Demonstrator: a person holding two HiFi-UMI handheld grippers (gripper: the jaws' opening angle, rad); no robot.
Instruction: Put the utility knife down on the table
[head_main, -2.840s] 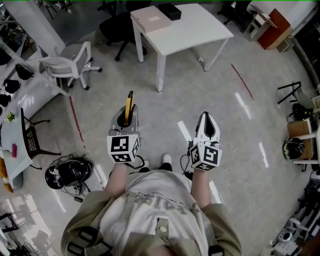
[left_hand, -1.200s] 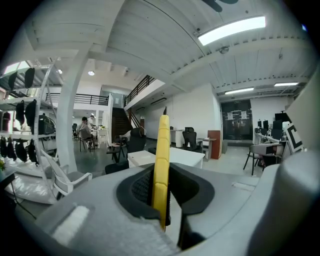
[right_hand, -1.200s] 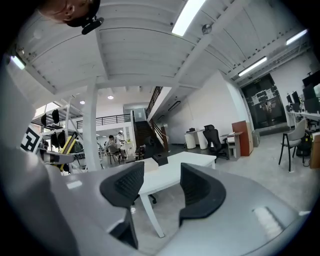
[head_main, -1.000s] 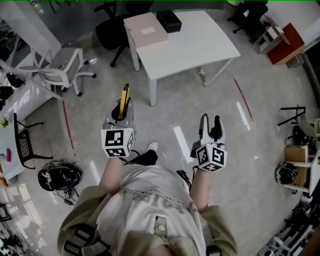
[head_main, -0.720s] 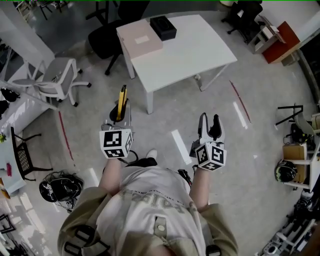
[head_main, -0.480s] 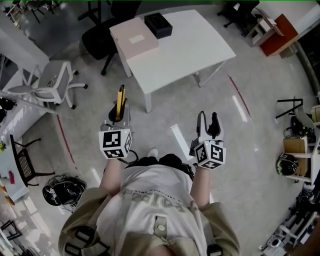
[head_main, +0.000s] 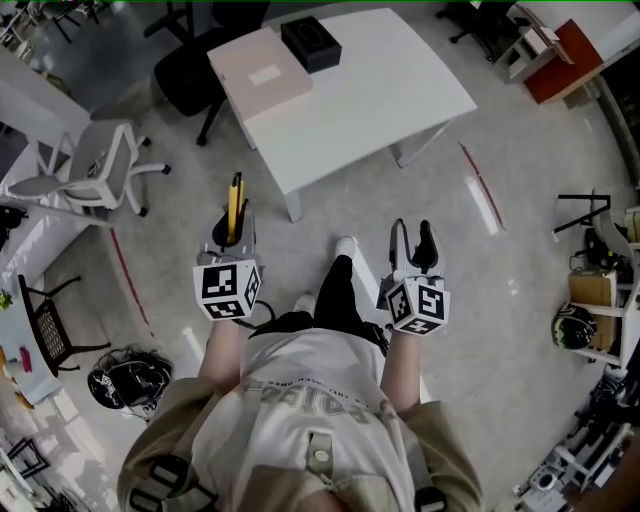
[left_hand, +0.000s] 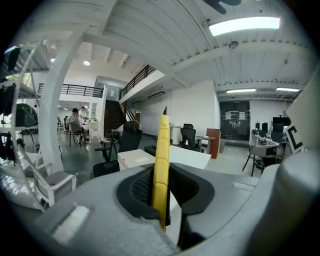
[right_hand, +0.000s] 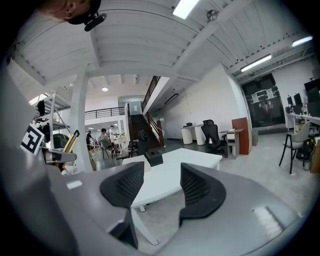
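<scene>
My left gripper (head_main: 230, 232) is shut on the yellow utility knife (head_main: 234, 203), which sticks out forward past the jaws. In the left gripper view the knife (left_hand: 161, 165) stands upright between the pads. My right gripper (head_main: 412, 247) is open and holds nothing; its two dark pads (right_hand: 202, 189) stand apart. The white table (head_main: 400, 95) lies ahead of both grippers, above them in the head view, and shows beyond the right jaws as a white tabletop (right_hand: 167, 172). Both grippers are short of the table's near edge.
On the table's far left sit a pale pink box (head_main: 258, 75) and a black box (head_main: 311, 44). A black office chair (head_main: 180, 75) stands behind the table, a white chair (head_main: 100, 165) to the left. A black bag (head_main: 125, 377) lies on the floor at my left.
The person has walked toward the table, so it now lies closer to both grippers. The left gripper still holds the knife and the right stays open.
</scene>
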